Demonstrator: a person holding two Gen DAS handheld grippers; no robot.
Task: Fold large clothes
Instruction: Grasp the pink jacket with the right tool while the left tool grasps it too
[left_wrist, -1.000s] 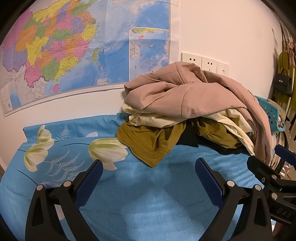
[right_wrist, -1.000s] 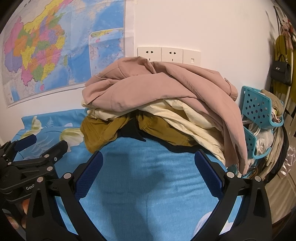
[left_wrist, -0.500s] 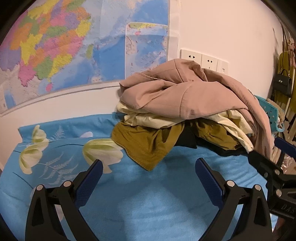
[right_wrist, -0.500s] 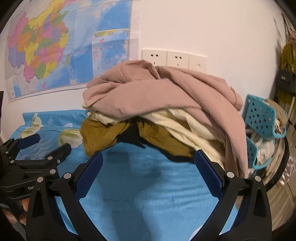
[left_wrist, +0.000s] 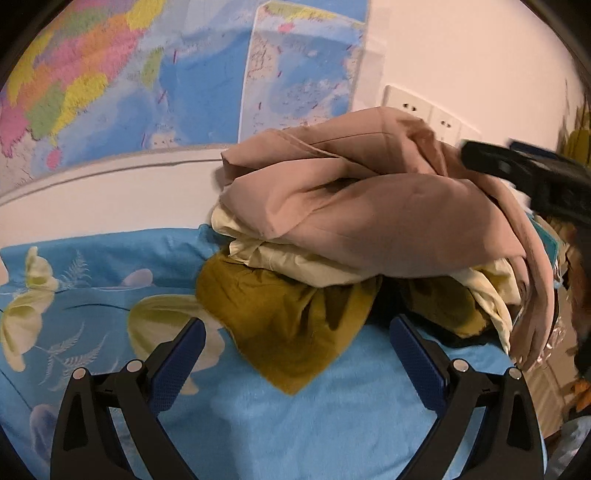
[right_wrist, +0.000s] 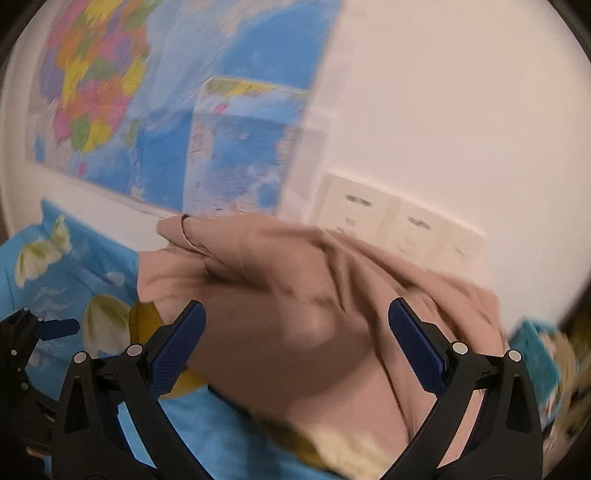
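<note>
Left wrist view: your left gripper (left_wrist: 293, 356) hangs low over the blue flower-printed bedsheet (left_wrist: 280, 417), its fingers spread wide with nothing between them. Just ahead lies the heap of clothes against the wall: a dusty-pink soft jacket-like garment (left_wrist: 369, 206) on top, a cream-coloured thin garment (left_wrist: 295, 258) under it, and a mustard-brown crumpled garment (left_wrist: 284, 325) at the bottom, one pointed corner of which spills onto the sheet between your fingers. Something black shows beneath the heap, too hidden to name. Your right gripper (left_wrist: 524, 173) comes in from the right, level with the top of the pink garment; from here you cannot tell how its fingers stand. A colourful wall map (left_wrist: 184, 81) and white wall sockets (left_wrist: 424, 110) sit behind.

Right wrist view: the picture is blurred. Your right gripper's fingers (right_wrist: 181, 339) are wide apart and empty, straddling the pink garment's upper folds without closing on them. A rolled edge or cuff (right_wrist: 184, 229) pokes up at the heap's left end.

Judging by the drape, the pink piece is soft, limp and fairly bulky; it will likely sag and drag the cream layer along if you lift from the middle. Take a firm pinch on a seamed edge, such as that cuff or a hem, where the cloth is doubled and less likely to slip.
</note>
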